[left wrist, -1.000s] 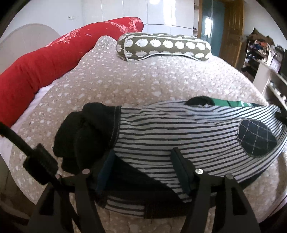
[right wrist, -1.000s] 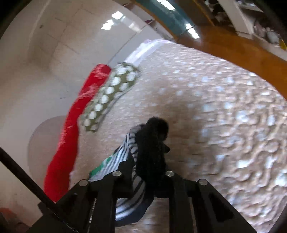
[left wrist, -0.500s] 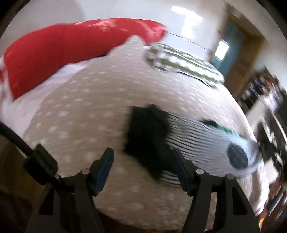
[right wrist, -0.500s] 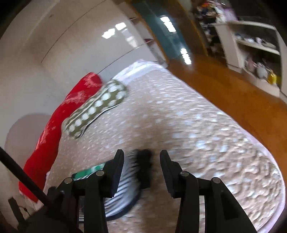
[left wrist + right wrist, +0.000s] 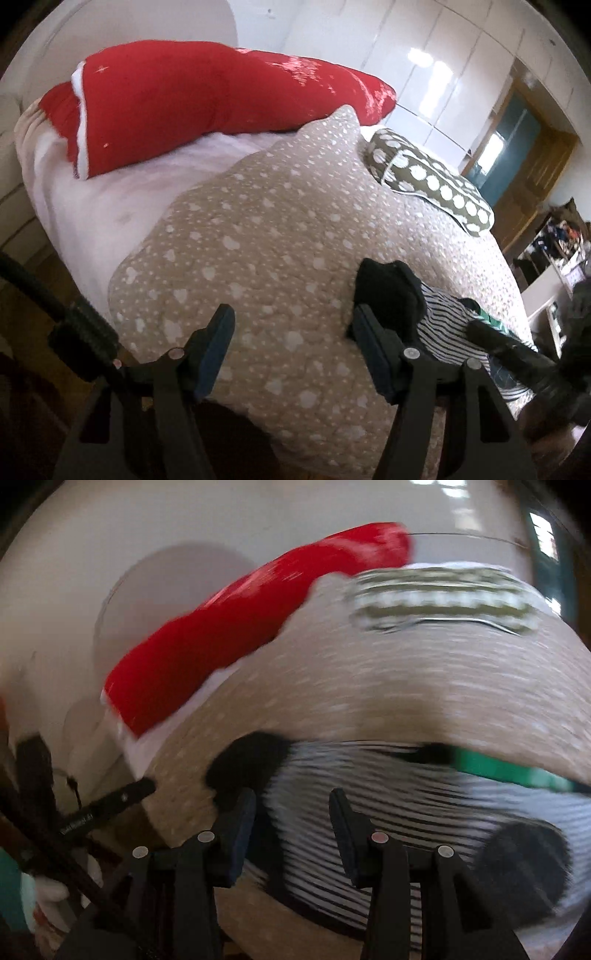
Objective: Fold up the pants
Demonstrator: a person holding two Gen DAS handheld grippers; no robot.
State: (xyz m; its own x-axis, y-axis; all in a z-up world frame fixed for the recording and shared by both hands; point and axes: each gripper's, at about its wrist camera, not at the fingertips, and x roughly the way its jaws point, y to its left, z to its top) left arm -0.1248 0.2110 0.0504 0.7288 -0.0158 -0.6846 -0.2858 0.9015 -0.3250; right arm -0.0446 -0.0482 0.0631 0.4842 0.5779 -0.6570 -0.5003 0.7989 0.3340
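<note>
A: Where are the pants?

B: The striped pants (image 5: 448, 325) lie in a folded bundle on the bed (image 5: 280, 236); they sit on the spotted beige blanket, near the edge closest to me; the black cuffs (image 5: 388, 291) point toward the red pillow (image 5: 207, 99).

A: What is my left gripper doing?

B: My left gripper (image 5: 291, 350) has its jaws spread wide; nothing is between them, only blanket shows in the gap; the pants are just beside its right finger (image 5: 373, 354), and the black cuffs peek out behind it.

A: And the right one?

B: My right gripper (image 5: 291, 827) hangs over the pants; its jaws are opening; striped cloth shows in the gap between them, but the pads do not press on it; this view is very blurry, so I cannot tell how high above the cloth they are.

A: What else is on the bed?

B: A green pillow with white dots (image 5: 428, 181) lies farther back, well apart from the pants; the long red pillow runs along the far side by the white wall; a bit of green cloth (image 5: 509, 768) sticks out past the stripes, and a dark round patch (image 5: 524, 853) sits on the striped cloth.
</note>
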